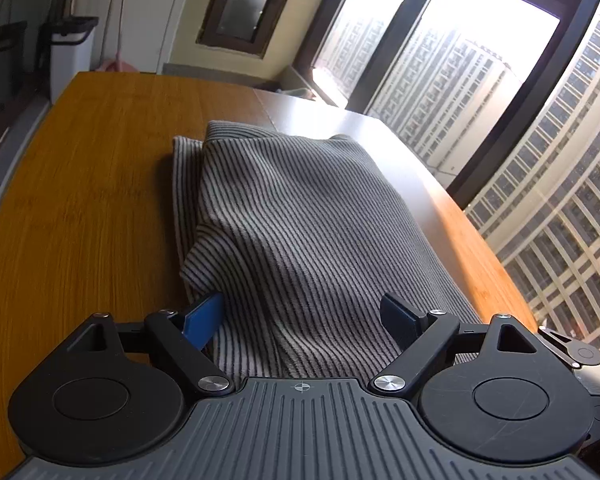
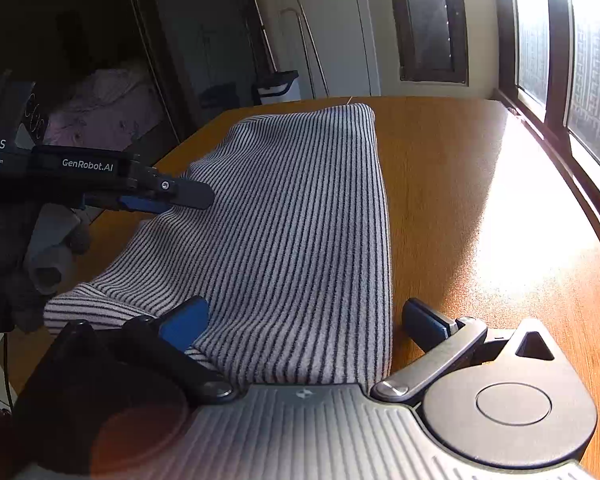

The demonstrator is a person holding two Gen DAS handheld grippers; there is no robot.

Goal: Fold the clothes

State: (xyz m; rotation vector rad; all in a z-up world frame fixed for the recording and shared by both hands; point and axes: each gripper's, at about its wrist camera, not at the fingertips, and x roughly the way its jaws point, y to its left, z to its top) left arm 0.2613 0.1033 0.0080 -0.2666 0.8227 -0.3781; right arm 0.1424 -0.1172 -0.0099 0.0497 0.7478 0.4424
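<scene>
Lying folded along the tabletop (image 2: 480,208), a striped garment (image 2: 300,220) sits between two sets of open jaws, the left gripper (image 1: 306,318) and right gripper (image 2: 306,322) gripping nothing. Closing on one loose layer could likely drag the fold apart.

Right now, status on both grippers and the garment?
Left gripper jaws open, over the striped garment. Right gripper jaws open, straddling its near edge. Garment folded on wooden table. Nothing in the way.

Left gripper (image 1: 303,316) jaws wide apart over folded striped garment (image 1: 300,216) on wood table (image 1: 80,200).
</scene>
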